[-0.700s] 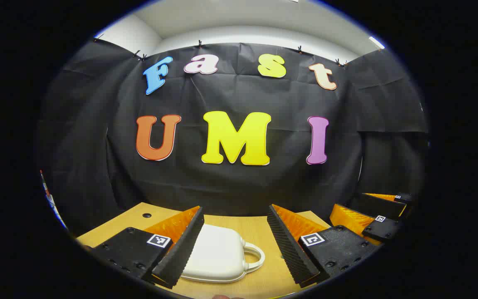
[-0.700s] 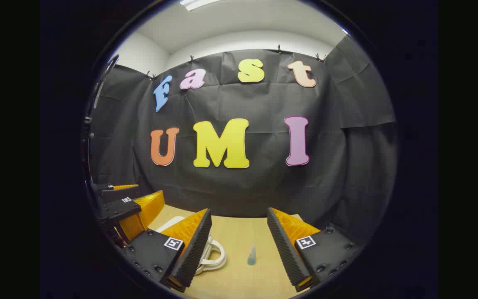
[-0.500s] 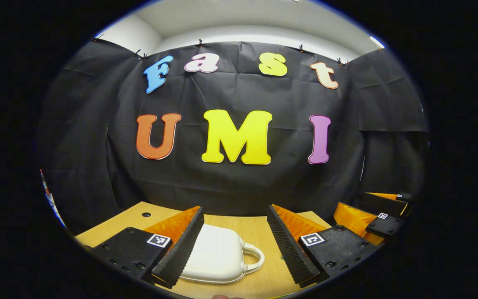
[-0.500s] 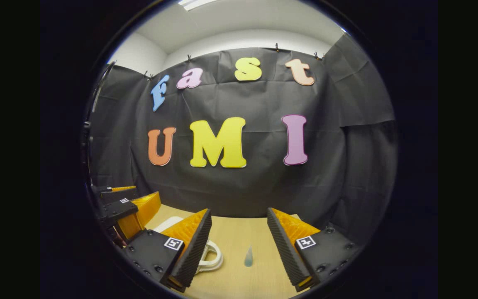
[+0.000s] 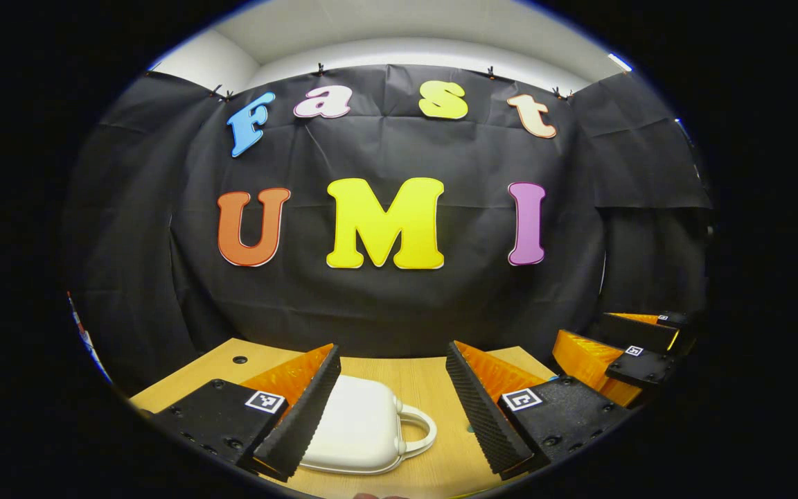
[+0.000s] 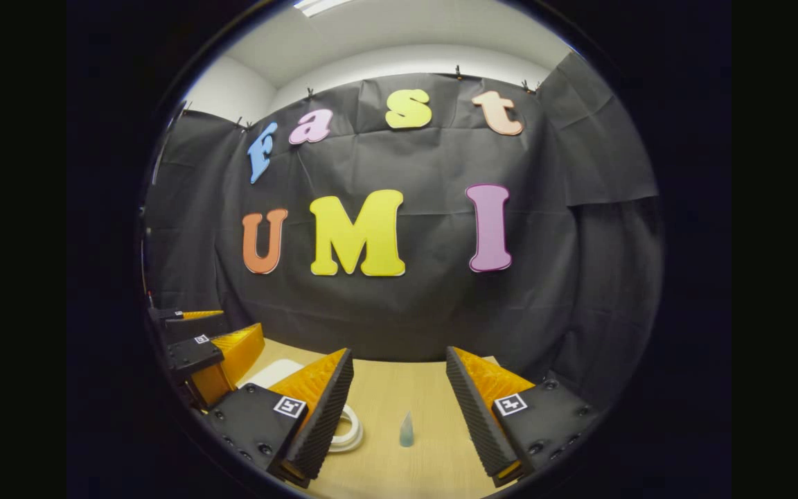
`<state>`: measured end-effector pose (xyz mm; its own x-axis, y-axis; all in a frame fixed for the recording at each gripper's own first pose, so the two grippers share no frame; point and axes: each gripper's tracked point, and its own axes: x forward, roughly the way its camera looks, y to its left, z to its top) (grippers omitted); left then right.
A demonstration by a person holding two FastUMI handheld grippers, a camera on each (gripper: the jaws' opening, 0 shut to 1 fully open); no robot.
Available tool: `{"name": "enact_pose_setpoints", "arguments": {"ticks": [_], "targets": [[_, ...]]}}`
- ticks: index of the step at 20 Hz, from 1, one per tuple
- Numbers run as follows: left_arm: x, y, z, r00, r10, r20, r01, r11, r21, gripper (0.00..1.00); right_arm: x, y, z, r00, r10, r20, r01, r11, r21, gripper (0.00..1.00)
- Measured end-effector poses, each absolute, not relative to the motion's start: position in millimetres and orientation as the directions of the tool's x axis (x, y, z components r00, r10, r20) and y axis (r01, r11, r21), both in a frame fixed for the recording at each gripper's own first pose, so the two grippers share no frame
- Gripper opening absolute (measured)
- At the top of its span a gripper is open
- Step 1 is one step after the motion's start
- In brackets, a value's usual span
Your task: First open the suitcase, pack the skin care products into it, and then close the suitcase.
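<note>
- Two tools are in view, each with its fingers spread well apart and nothing between them.
- Left tool (image 5: 393, 402), in the left gripper view: it hangs above the counter (image 5: 433, 374), touching nothing.
- The white suitcase (image 5: 357, 426) lies flat and closed on the counter, just ahead of this tool and below the gap between the fingers. Its left edge is hidden behind the left finger; its loop handle (image 5: 418, 430) points toward the right finger.
- Farther off to this tool's right, the right tool (image 5: 614, 346) shows at the same height, also spread.
- Right tool (image 6: 399, 409), in the right gripper view: it hangs above the counter (image 6: 433, 450), touching nothing.
- A small pale, translucent cone-shaped skin care item (image 6: 406, 430) stands upright on the counter ahead of this tool, in line with the gap between its fingers.
- The suitcase (image 6: 271, 374) lies to this tool's left, mostly hidden behind its left finger, with the handle (image 6: 347, 430) showing beside that finger.
- The skin care item and the suitcase stand apart.
- The left tool (image 6: 205, 339) shows farther left.
</note>
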<state>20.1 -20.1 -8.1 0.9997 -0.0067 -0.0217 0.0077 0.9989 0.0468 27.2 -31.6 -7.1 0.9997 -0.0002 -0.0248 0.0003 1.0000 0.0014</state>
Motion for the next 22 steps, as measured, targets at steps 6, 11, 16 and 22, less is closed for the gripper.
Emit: {"name": "enact_pose_setpoints", "arguments": {"ticks": [6,11,16,22], "targets": [[27,-30,-24,0.998,-0.027,-0.062,0.031,0.997,0.070,0.98,33,-46,-13,0.999,-0.008,-0.035,0.008,1.000,-0.011,0.80],[34,-49,-49,0.989,-0.087,-0.117,0.101,0.988,0.117,0.98,37,-83,-25,0.995,-0.078,-0.066,0.078,0.997,-0.009,0.80],[50,-59,-97,0.960,-0.140,-0.242,0.227,0.896,0.381,0.99,21,-129,-44,0.981,-0.163,-0.104,0.162,0.987,-0.024,0.80],[63,-49,-184,0.889,-0.112,-0.443,0.415,0.604,0.681,0.99,-5,-202,-74,0.934,-0.314,-0.172,0.316,0.949,-0.019,0.80]]}}
